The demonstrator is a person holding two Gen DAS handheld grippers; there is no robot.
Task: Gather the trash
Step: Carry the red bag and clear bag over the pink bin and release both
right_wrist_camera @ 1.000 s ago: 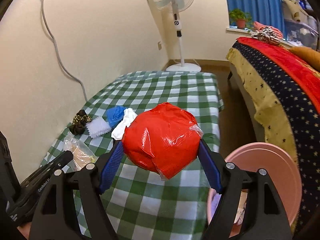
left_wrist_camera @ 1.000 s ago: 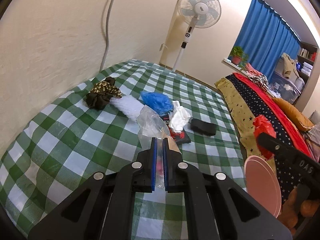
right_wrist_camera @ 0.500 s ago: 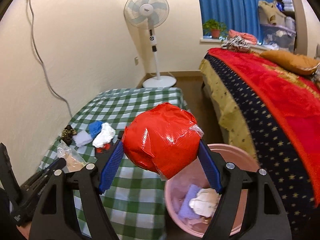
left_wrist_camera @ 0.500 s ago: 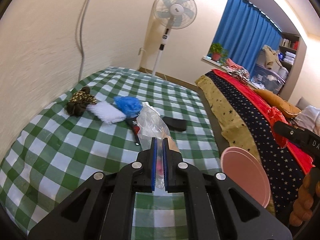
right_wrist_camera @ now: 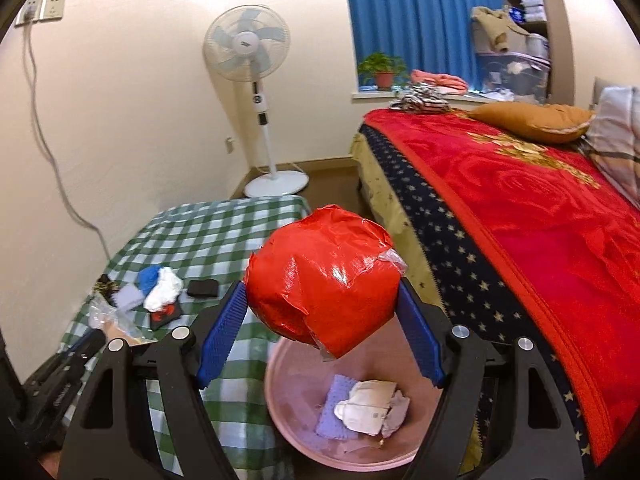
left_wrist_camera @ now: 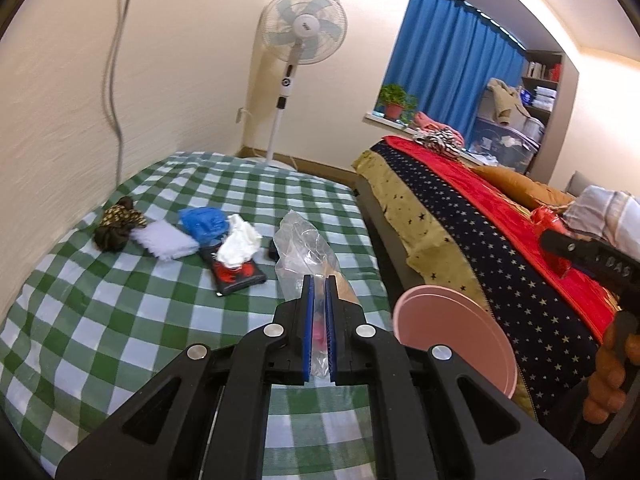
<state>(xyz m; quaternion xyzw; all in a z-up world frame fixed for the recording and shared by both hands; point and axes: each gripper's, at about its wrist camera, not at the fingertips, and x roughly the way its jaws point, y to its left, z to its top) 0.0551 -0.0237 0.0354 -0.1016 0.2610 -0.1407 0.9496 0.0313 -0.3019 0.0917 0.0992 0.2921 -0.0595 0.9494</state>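
Jaws of right gripper clamped red bundle above pink bin, ready for drop; left gripper pinched clear bag.

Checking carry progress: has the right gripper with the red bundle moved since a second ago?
Yes. The right gripper and red bundle moved off the checked table to above the pink bin.

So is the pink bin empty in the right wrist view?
No, the pink bin already holds a purple cloth and crumpled paper at its bottom.
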